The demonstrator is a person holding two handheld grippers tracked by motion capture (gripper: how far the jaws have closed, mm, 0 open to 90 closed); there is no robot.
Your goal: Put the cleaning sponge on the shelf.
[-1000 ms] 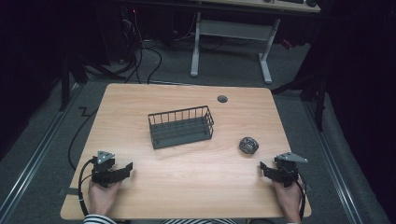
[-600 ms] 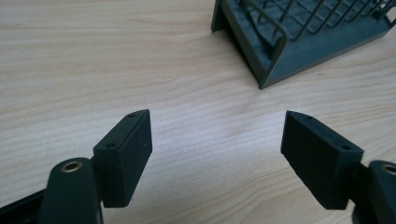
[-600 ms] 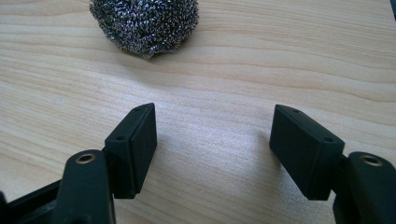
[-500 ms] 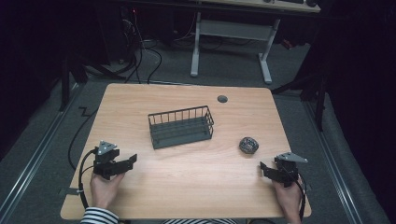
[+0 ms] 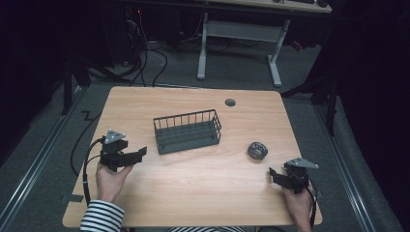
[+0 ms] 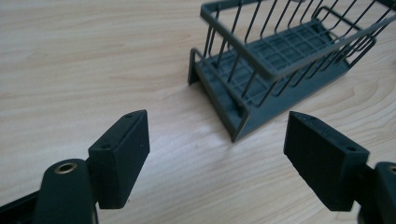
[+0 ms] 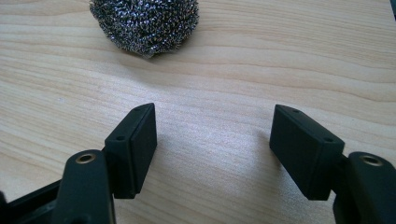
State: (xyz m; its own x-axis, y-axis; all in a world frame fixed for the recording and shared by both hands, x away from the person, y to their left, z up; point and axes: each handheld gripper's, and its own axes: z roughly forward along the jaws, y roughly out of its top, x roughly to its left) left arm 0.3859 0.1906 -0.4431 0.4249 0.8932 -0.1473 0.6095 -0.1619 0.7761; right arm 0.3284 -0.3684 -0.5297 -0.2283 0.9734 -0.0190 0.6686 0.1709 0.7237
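Your left gripper [image 5: 126, 155] had advanced toward the wire basket [image 5: 187, 131] since a second before; your right gripper [image 5: 283, 178] had not moved. Both sets of fingers stood wide apart, holding nothing. The steel scourer [image 7: 144, 24] lay on the worktop [image 5: 203, 193] ahead of the right gripper, probably light and springy; pinch across its middle.

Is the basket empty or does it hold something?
Empty: the basket shows only its bare grid floor in the high and left gripper views.
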